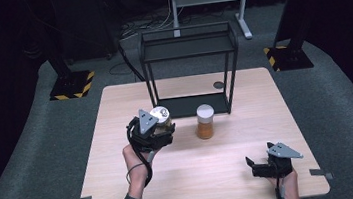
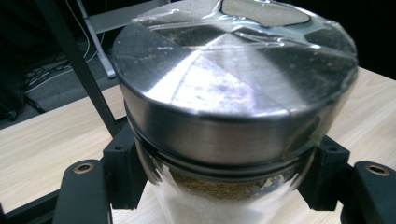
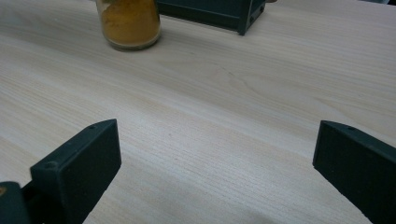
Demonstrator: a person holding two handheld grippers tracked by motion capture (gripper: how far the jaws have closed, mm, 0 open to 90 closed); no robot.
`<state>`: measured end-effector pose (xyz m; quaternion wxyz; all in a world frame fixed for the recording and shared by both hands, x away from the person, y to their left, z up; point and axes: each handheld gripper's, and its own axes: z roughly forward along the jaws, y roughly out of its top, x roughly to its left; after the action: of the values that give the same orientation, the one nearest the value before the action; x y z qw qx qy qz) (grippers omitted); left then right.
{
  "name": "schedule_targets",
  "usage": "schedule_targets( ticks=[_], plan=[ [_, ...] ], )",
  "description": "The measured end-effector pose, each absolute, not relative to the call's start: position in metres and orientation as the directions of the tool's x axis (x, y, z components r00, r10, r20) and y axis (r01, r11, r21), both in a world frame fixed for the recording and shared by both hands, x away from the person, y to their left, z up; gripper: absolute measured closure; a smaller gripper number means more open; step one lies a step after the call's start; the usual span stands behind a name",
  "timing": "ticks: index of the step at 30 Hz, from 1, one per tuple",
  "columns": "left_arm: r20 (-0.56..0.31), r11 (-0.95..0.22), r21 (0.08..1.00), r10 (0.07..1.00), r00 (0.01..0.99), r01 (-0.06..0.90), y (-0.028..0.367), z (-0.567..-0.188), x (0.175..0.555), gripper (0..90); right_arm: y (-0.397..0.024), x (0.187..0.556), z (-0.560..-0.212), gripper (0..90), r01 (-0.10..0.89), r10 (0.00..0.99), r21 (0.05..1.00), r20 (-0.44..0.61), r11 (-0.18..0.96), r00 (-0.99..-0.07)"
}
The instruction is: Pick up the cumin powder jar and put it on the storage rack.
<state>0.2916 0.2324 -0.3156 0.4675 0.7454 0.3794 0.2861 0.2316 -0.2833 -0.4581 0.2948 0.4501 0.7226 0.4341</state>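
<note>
Nearest to me, the right gripper (image 1: 261,164) sits low at the near right corner of the wooden table (image 1: 120,151), its jaws spread wide apart with nothing but bare wood between them. In the right gripper view the two black pads (image 3: 79,168) stand at either edge of the picture, well clear of everything.

Ahead of that gripper and off to one side stands a glass jar (image 1: 205,122) with a pale lid, upright on the table and filled most of the way with an orange-yellow powder (image 3: 128,21). It rests well apart from the right gripper and just in front of the black metal rack (image 1: 187,53).

Further over, the left gripper (image 1: 160,129) is clamped around a second jar, the steel-lidded jar (image 1: 160,115), gripping its glass body just beneath the lid. In the left gripper view the brushed metal lid (image 2: 233,84) looms right above the jaws, with clear film stretched over its top. Under the lid a brownish granular layer (image 2: 219,189) shows through the glass, and below that something white. This jar sits close to the rack's near left leg (image 2: 79,70).

Beyond both jars, the rack stands at the table's far side, with a lower shelf and an upper tray.
</note>
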Motion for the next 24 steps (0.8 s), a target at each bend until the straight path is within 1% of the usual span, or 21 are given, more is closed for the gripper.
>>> schedule_targets(
  ticks=[13,24],
  plan=[
    [0.065,-0.274,0.912,0.83,0.554,0.304,0.233,-0.308,0.305,30.0,-0.284,0.232,-0.458,0.0,0.395,0.906,0.893,-0.034,0.217,-0.422],
    [0.075,-0.284,0.911,0.829,0.554,0.301,0.228,-0.297,0.318,30.0,-0.284,0.232,-0.458,0.0,0.394,0.905,0.893,-0.035,0.219,-0.424]
  ],
)
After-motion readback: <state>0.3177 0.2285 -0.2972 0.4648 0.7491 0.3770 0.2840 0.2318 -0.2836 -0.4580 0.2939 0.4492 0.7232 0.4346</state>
